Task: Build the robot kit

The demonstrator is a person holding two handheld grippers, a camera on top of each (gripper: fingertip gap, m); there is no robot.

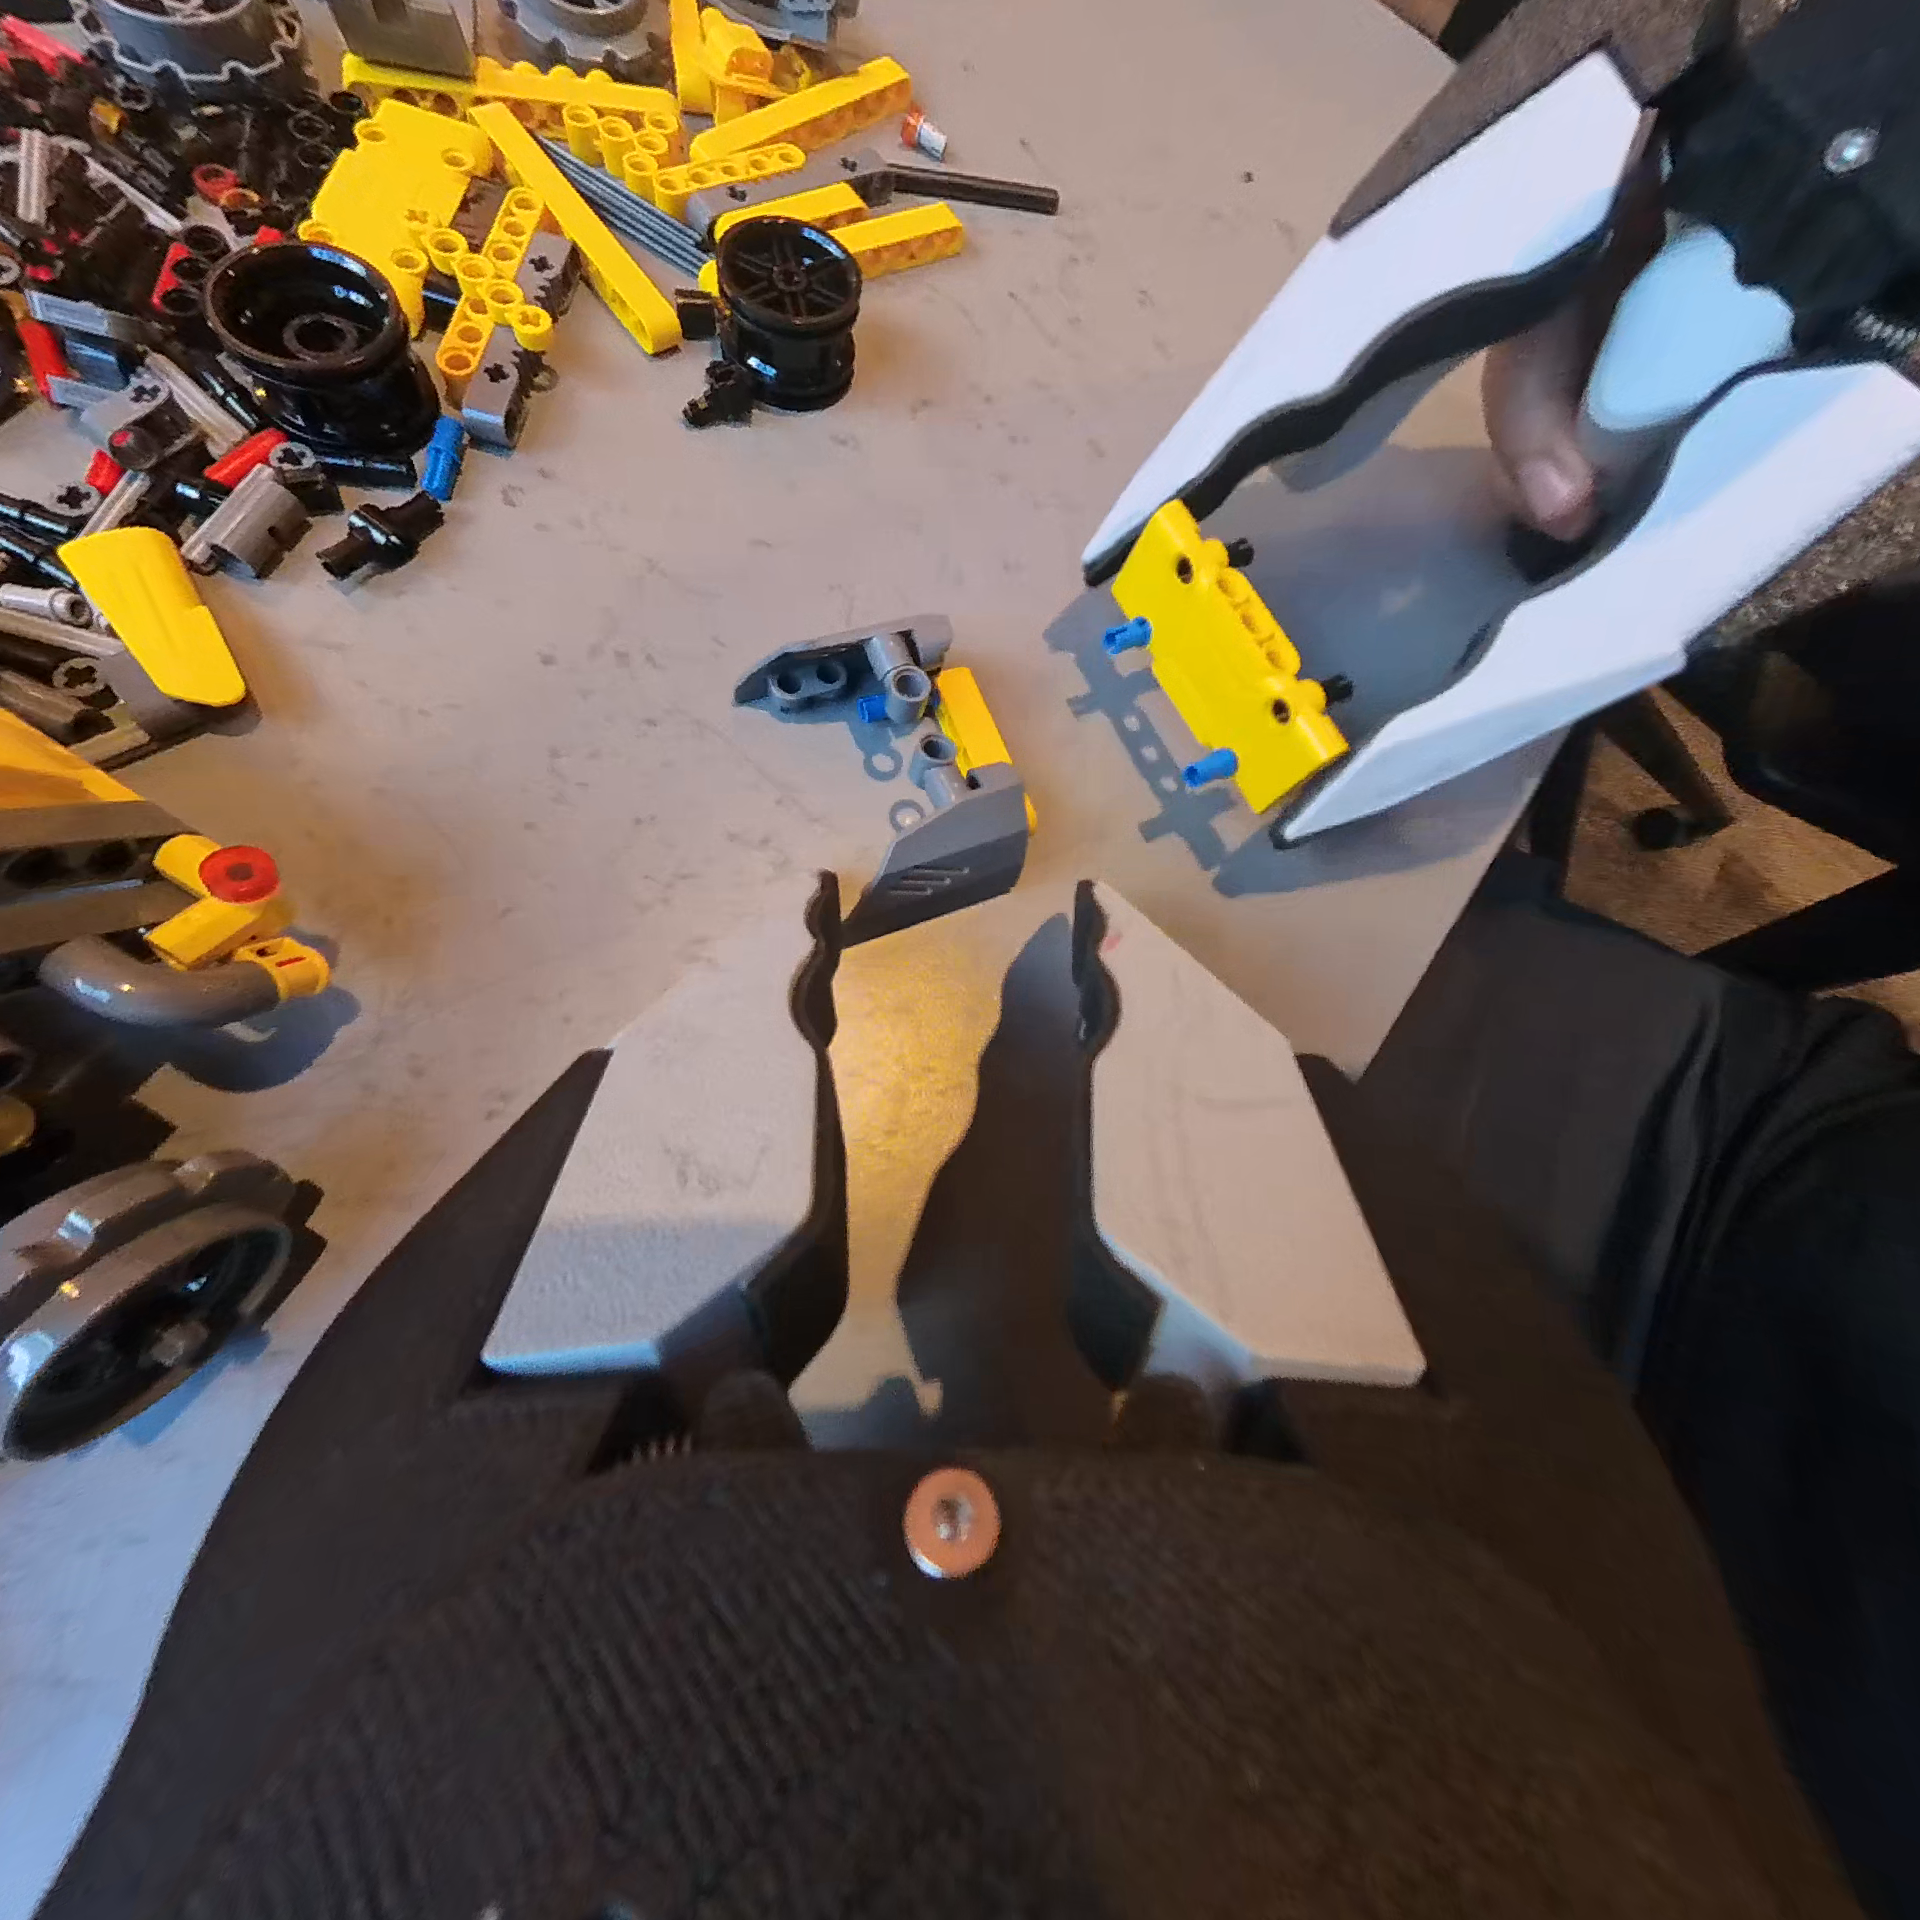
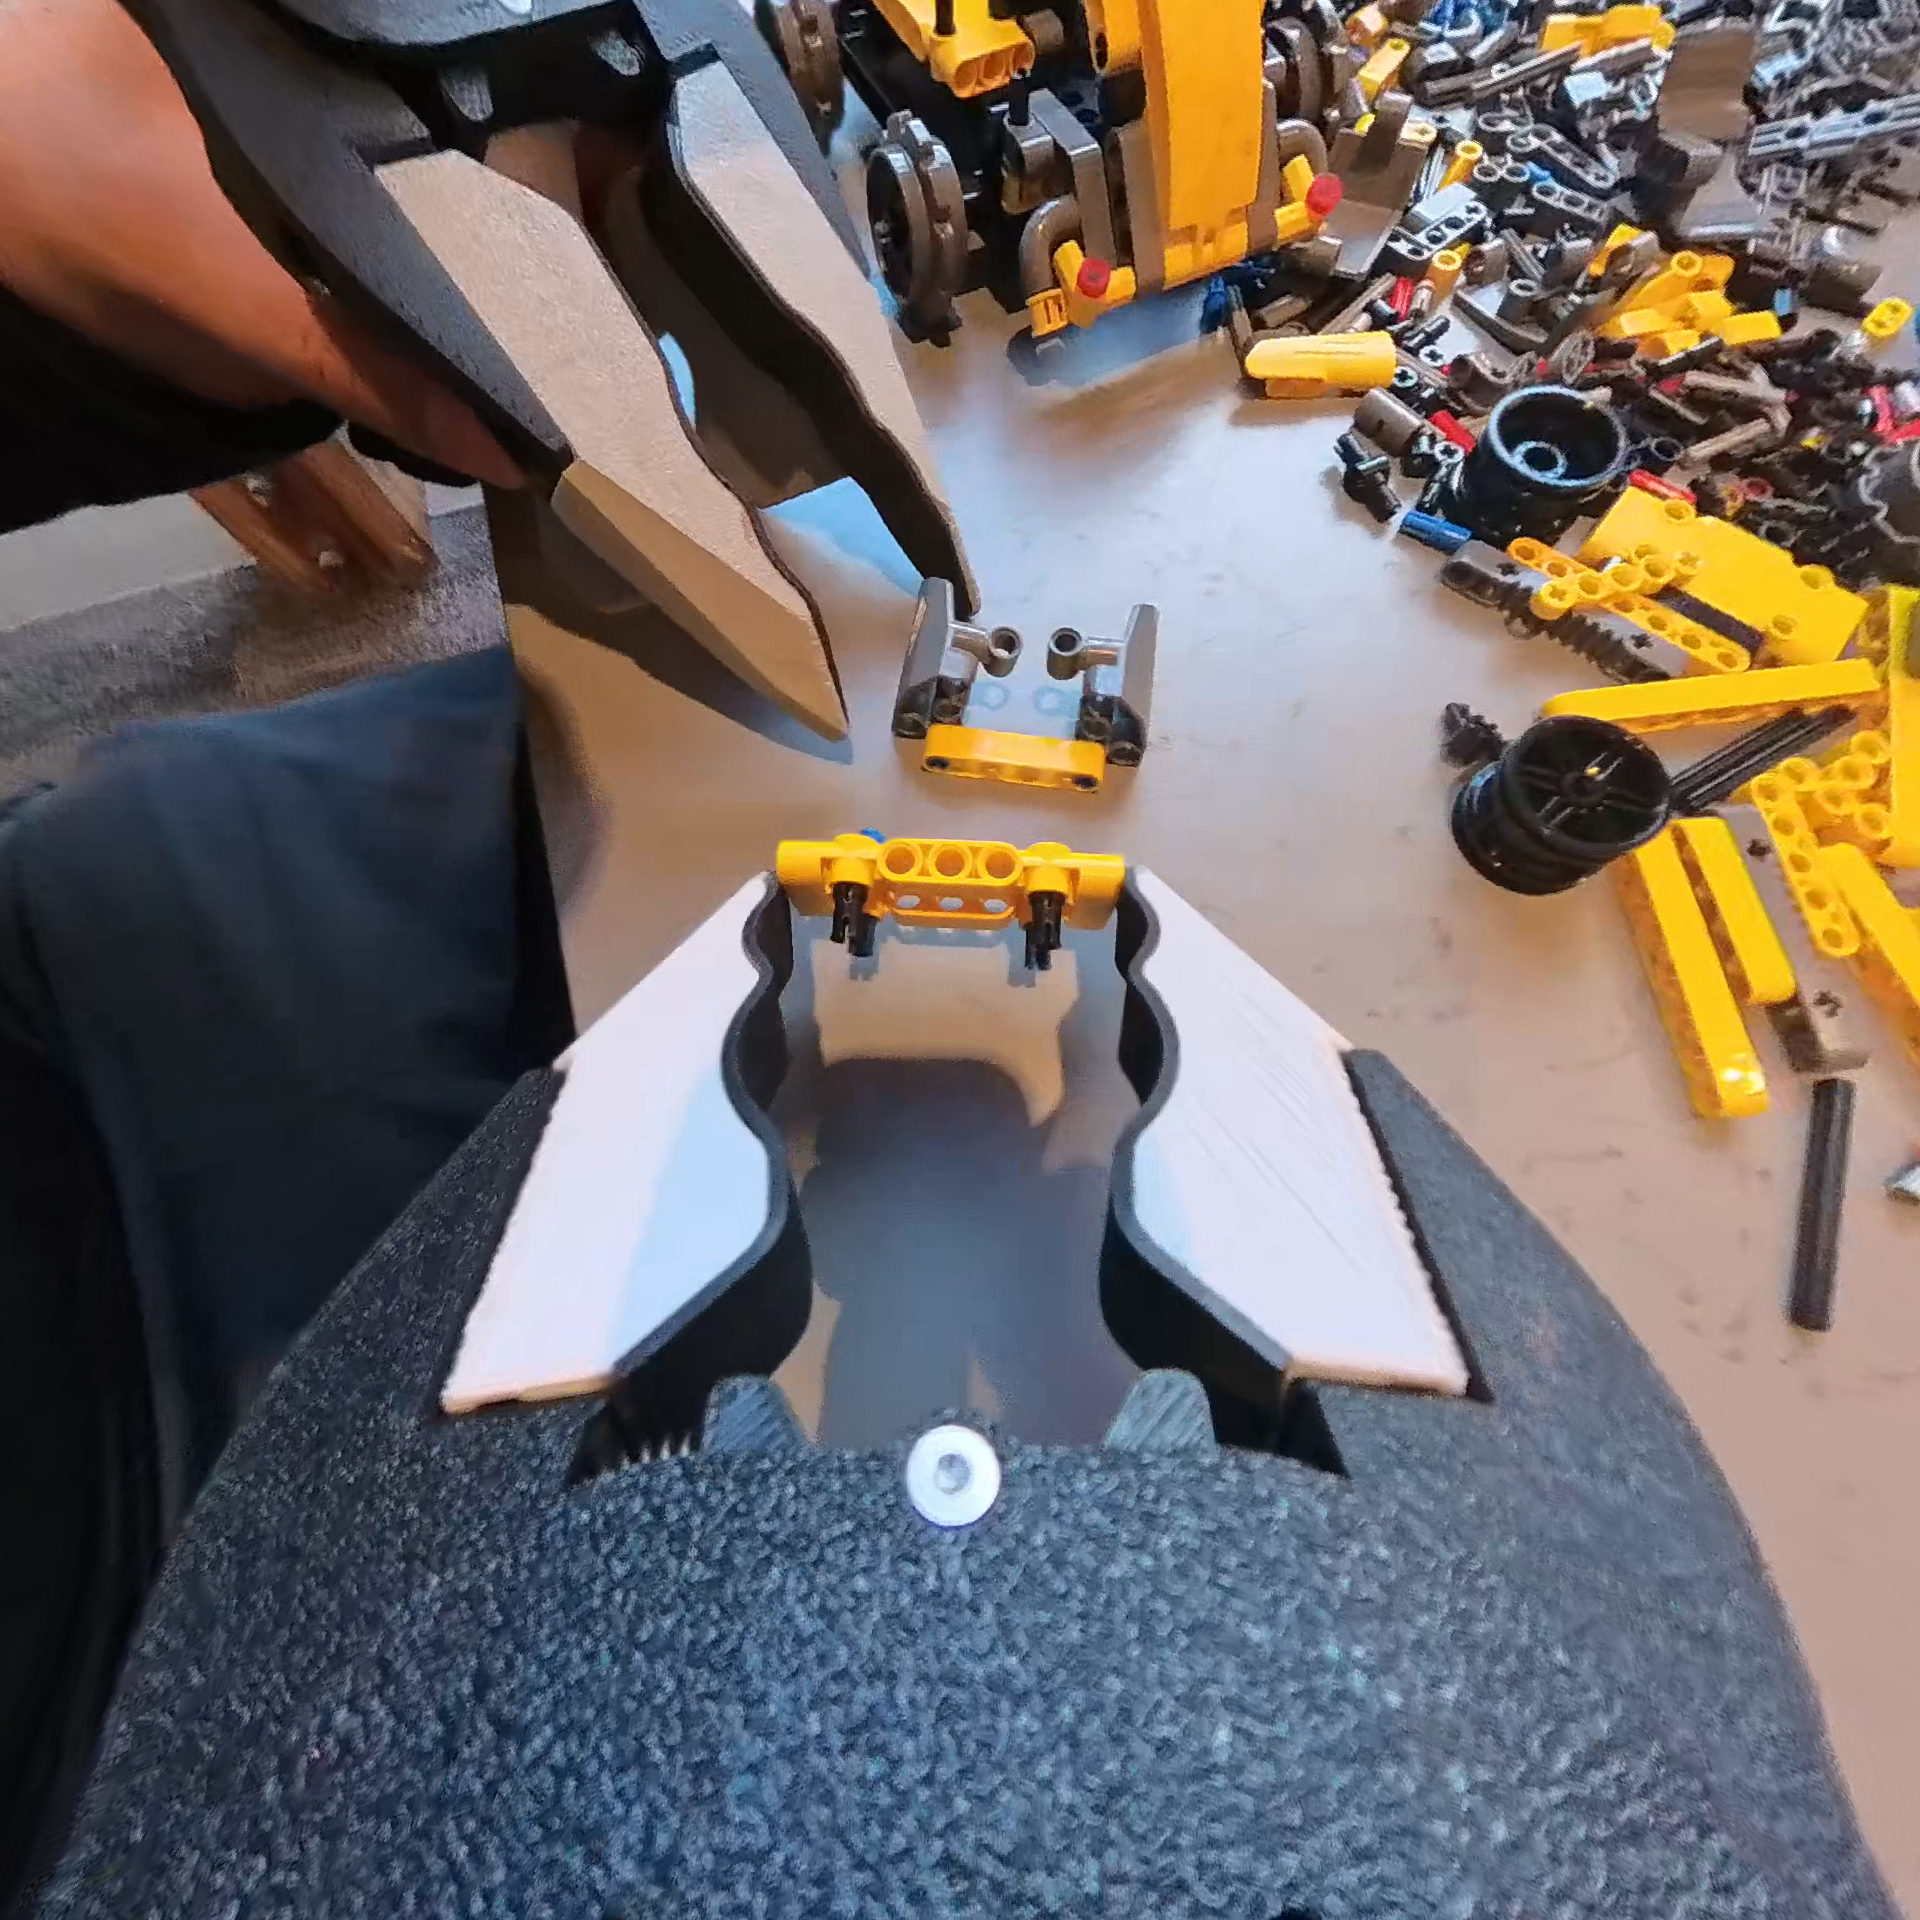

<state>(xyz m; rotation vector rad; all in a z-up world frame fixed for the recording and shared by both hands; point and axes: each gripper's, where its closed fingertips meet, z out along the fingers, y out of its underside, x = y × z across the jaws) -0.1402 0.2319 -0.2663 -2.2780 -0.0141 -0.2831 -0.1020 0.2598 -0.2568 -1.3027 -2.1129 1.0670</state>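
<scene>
My right gripper (image 2: 951, 885) is shut on a yellow studless panel (image 2: 951, 871) with black and blue pins, held by its two ends just above the table. It also shows in the left wrist view (image 1: 1226, 665), held by the right gripper (image 1: 1205, 696). A small grey-and-yellow subassembly (image 1: 961, 831) lies on the table just ahead of my left gripper (image 1: 954, 914), which is open and empty. In the right wrist view the left gripper (image 2: 899, 665) hangs beside the subassembly (image 2: 1013, 750), one fingertip (image 2: 956, 592) at its grey side panel.
A dense pile of loose yellow, black and grey parts with black wheels (image 1: 790, 301) covers the far table (image 1: 623, 623). A part-built yellow vehicle (image 2: 1143, 156) stands beyond. The table edge and a person's dark-clothed leg (image 2: 260, 935) lie close to both grippers.
</scene>
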